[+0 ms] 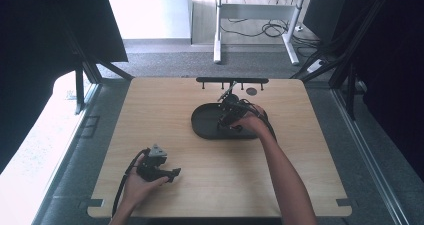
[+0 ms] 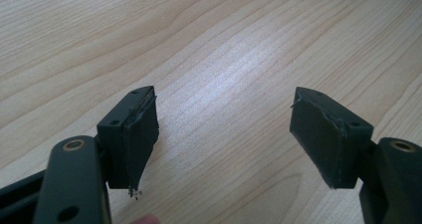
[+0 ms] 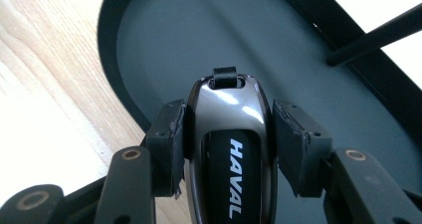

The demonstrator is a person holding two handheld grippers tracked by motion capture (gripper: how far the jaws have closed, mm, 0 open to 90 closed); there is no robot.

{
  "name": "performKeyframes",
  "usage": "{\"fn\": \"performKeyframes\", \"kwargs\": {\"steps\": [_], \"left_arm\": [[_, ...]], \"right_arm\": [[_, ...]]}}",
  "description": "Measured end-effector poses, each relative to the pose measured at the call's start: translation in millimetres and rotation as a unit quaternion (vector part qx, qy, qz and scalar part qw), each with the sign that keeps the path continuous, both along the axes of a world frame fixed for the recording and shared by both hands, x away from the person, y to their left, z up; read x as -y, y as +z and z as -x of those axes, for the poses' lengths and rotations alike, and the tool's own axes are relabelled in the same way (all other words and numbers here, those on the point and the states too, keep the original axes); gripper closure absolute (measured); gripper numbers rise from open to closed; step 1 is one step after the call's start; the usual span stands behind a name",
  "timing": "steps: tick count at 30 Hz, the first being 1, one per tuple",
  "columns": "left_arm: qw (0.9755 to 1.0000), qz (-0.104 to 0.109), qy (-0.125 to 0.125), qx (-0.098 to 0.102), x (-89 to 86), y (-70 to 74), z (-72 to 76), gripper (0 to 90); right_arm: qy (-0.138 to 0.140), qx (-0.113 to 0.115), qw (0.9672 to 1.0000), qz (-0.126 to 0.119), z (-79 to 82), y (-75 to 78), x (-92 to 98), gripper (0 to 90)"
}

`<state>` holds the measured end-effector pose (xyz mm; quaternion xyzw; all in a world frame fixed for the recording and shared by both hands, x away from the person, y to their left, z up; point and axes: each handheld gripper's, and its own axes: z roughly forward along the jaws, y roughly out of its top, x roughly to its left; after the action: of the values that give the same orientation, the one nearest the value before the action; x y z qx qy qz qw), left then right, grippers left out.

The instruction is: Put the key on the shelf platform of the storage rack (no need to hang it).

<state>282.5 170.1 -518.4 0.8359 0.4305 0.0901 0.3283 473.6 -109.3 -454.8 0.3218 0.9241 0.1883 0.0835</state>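
Glossy black car key (image 3: 229, 149) marked HAVAL sits clamped between the two pads of the right gripper (image 3: 229, 134), held just above the floor of a dark oval tray (image 3: 164, 40). From above, that tray (image 1: 202, 122) lies toward the far middle of the wooden table (image 1: 220, 185). Near the front left, the left gripper (image 2: 224, 134) rests with jaws spread wide, holding nothing.

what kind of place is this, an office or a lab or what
Probably a lab or recording bay, not a home. A bare wooden table stands on grey carpet between dark screens; a desk frame with loose cables stands behind; hand-held grippers work here, the right gripper putting a HAVAL car key over a dark tray.
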Motion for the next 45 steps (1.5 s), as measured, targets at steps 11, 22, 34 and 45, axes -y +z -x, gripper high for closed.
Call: {"fn": "performKeyframes", "kwargs": {"steps": [11, 22, 34, 45], "left_arm": [[1.0, -0.007, -0.003, 0.0, 3.1, -0.8, 0.7, 27.5], [1.0, -0.007, -0.005, -0.004, 4.6, -2.0, 0.8, 27.4], [0.9999, -0.007, -0.007, -0.005, 4.0, -1.3, 1.0, 27.4], [0.9999, 0.001, -0.006, -0.01, 3.1, -1.1, 1.3, 27.4]], "right_arm": [[-0.003, 0.004, 1.0, -0.003, -1.6, -7.5, 4.1, 50.0], [-0.002, 0.008, 0.9998, 0.02, -7.0, -20.0, 12.4, 50.0], [-0.011, 0.006, 0.9991, 0.041, -11.0, -34.7, 18.4, 49.8], [-0.041, 0.0, 0.999, 0.016, -13.5, -46.6, 26.3, 44.8]]}}
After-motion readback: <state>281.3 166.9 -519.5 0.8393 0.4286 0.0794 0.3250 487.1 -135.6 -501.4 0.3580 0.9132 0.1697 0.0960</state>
